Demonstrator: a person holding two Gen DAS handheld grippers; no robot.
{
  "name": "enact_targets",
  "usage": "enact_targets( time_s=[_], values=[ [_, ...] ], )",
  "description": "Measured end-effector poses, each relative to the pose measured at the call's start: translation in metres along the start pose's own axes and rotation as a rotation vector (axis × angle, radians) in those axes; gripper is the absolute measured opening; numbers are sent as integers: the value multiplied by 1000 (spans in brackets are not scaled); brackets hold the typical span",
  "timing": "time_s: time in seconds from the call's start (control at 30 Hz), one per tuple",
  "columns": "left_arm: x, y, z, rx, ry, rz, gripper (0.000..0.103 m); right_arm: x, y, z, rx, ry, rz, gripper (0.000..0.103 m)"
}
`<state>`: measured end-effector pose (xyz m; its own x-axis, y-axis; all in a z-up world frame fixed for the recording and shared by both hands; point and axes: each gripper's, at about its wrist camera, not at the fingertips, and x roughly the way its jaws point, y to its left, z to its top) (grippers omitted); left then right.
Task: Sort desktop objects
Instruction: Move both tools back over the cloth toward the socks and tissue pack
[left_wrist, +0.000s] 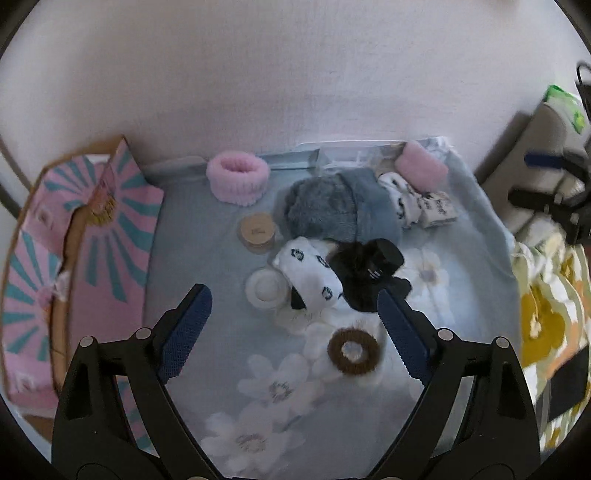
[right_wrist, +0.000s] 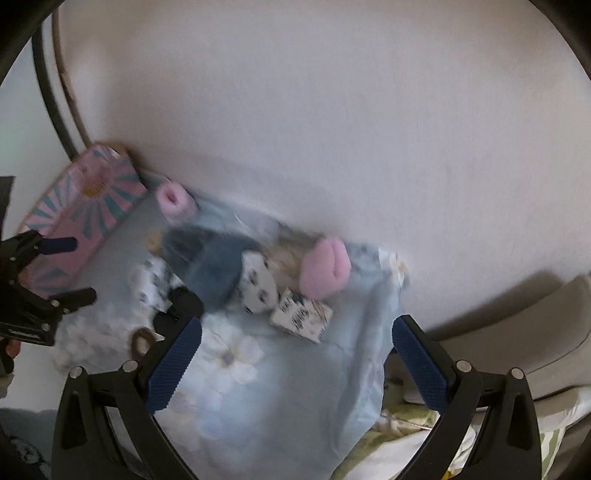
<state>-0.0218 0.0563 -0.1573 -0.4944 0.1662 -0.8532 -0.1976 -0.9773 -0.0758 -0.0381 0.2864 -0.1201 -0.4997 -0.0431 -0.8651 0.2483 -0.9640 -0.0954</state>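
My left gripper (left_wrist: 295, 295) is open and empty above a pale blue flowered cloth (left_wrist: 207, 236). Between and just beyond its fingers lie a white sock with black prints (left_wrist: 310, 277), a black scrunchie (left_wrist: 369, 273), a brown hair tie (left_wrist: 354, 350) and a white round jar (left_wrist: 266, 290). Farther back are a wooden-lidded jar (left_wrist: 257, 229), a grey fluffy item (left_wrist: 332, 206), a pink headband (left_wrist: 237, 178), a folded pink cloth (left_wrist: 421, 166) and printed white socks (left_wrist: 417, 201). My right gripper (right_wrist: 295, 325) is open and empty over the same cloth (right_wrist: 266, 398), near a printed sock pack (right_wrist: 301, 317) and the pink cloth (right_wrist: 325, 267).
A pink and teal cardboard box (left_wrist: 74, 258) stands at the left of the cloth, also in the right wrist view (right_wrist: 85, 214). A white wall runs behind. A yellow flowered fabric (left_wrist: 546, 317) lies at the right. The left gripper shows in the right wrist view (right_wrist: 48, 273).
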Motion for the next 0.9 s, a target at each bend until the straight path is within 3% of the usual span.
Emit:
enact_targets(
  time_s=[0.23,0.4,0.5,0.67,0.73,0.9],
  values=[
    [28,-19,-12,-69,-63,110,77,54,-8,-34,130,1,-18,98],
    [34,-22,-28,-204,-134,163,77,81,-11,-41,188,-1,-34,97],
    [40,-25,-34,-234,-144,198,77,94,-13,-42,212,5,-41,97],
    [55,-24,-37,-268,-123,200,72,108,-13,-45,230,4,-64,97],
    [61,-25,-37,-275,-113,190,63,112,-13,-46,230,9,-65,97],
    [67,-31,-34,-252,-115,202,60,119,-12,-45,224,9,-67,95]
  ],
)
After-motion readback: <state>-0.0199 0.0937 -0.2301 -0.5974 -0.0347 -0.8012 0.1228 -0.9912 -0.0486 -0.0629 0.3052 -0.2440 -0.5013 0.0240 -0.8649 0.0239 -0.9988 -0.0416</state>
